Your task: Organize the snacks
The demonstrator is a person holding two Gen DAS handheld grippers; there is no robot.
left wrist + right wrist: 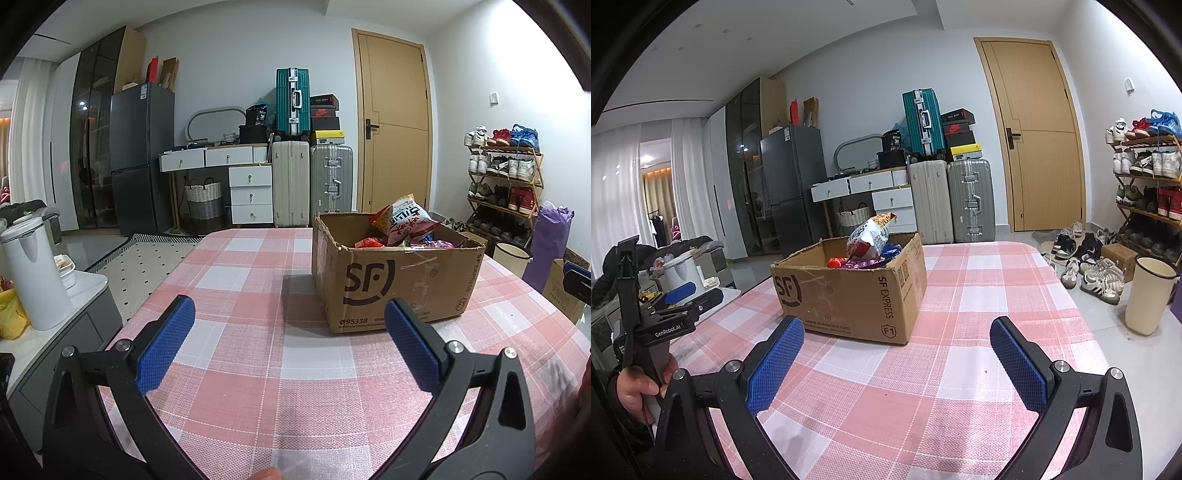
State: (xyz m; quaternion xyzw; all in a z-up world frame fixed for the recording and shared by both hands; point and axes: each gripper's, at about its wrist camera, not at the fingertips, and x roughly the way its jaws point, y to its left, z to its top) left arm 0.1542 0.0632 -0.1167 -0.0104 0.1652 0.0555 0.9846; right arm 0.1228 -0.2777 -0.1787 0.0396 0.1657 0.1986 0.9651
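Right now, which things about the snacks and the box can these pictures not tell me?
- Snacks low in the cardboard box: box walls hide them in both views, so no count.
- Large chip bag: print too small to read in the right wrist view.
- Right gripper: only a dark piece at the left wrist view's right edge, cut off.

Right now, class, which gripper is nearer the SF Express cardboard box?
Left. The left gripper hovers open just before the SF Express cardboard box, box ahead-right; the right gripper, also open, sits slightly farther back, box ahead-left.
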